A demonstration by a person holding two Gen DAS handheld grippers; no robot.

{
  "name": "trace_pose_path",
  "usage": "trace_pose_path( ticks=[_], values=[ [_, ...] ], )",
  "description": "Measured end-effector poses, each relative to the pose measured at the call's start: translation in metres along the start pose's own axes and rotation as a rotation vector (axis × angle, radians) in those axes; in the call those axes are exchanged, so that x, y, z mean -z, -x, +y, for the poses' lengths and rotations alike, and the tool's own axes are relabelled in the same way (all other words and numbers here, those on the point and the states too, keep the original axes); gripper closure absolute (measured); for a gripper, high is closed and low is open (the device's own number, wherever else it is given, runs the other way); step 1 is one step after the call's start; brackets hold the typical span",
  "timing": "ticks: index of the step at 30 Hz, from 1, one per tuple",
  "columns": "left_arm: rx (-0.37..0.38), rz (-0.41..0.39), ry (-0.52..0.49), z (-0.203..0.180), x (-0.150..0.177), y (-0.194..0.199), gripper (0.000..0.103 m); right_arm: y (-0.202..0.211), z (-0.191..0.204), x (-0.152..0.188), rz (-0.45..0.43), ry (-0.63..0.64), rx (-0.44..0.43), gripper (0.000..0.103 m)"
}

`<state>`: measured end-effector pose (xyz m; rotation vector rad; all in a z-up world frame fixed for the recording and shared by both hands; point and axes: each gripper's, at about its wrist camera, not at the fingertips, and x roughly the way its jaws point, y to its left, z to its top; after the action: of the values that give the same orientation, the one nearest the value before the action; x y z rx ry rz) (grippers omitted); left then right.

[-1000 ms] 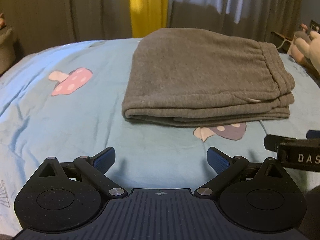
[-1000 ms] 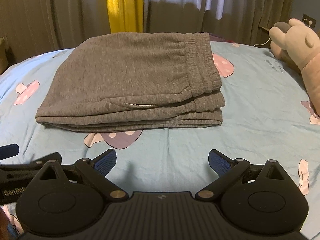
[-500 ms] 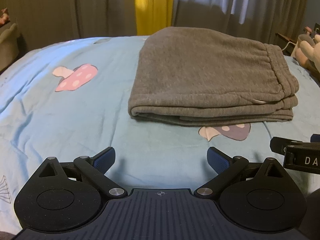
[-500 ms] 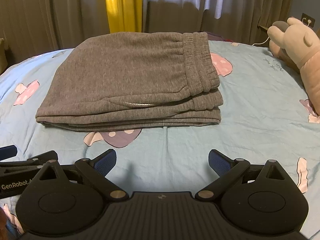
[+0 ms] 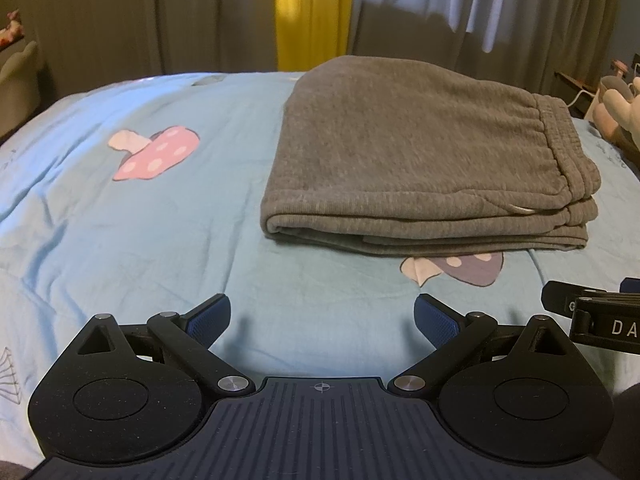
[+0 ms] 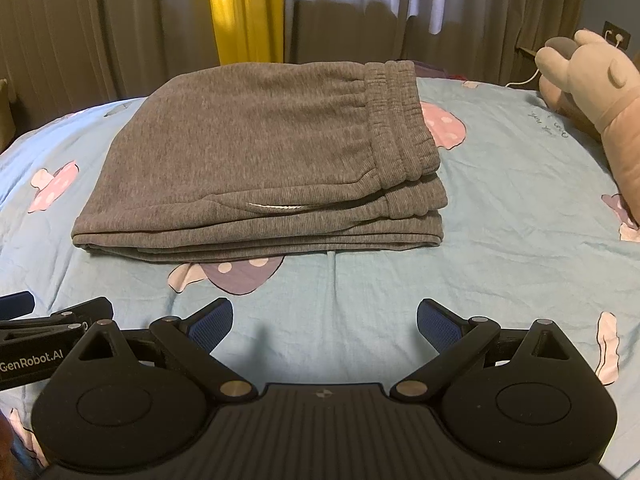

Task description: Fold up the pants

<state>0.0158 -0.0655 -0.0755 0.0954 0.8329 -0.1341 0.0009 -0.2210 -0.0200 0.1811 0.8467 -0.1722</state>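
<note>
Left gripper (image 5: pixel 322 316): jaws wide, empty, above the sheet.
Right gripper (image 6: pixel 325 318): jaws wide, empty, apart from the cloth.
Bedsheet (image 6: pixel 500 248): light blue, mushroom print.
Pants (image 6: pixel 260 160): grey, folded flat at 12 o'clock, waistband toward 2 o'clock.
Plush toy (image 6: pixel 600 92): 2 o'clock, far edge.

My right gripper (image 6: pixel 322 320) hangs with its jaws spread wide and empty over the blue sheet (image 6: pixel 500 240), the folded grey pants (image 6: pixel 256 160) lying at 12 o'clock, well apart from its fingertips. A plush toy (image 6: pixel 600 92) sits at 2 o'clock. My left gripper (image 6: pixel 48 320) pokes in at 9 o'clock.
</note>
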Motion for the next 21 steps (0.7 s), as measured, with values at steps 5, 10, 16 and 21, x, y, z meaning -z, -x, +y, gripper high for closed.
trace_pose_path(
  ticks=[5,10,16,21],
  values=[
    [0.001,0.000,0.000,-0.0001,0.0002,0.0002,0.002,-0.0003,0.0000,0.0002,0.000,0.000,0.001,0.004],
    [0.008,0.005,0.005,0.0009,0.0002,-0.0005,0.002,-0.0004,-0.0001,0.0000,0.003,-0.001,-0.001,0.004],
    [0.009,0.003,0.007,0.0006,0.0005,0.0000,0.002,-0.0001,-0.0001,0.0000,0.002,-0.001,0.001,0.004],
    [0.010,0.004,0.009,0.0006,0.0001,-0.0001,0.002,-0.0002,-0.0001,0.0001,0.002,-0.001,0.000,0.004]
  ],
)
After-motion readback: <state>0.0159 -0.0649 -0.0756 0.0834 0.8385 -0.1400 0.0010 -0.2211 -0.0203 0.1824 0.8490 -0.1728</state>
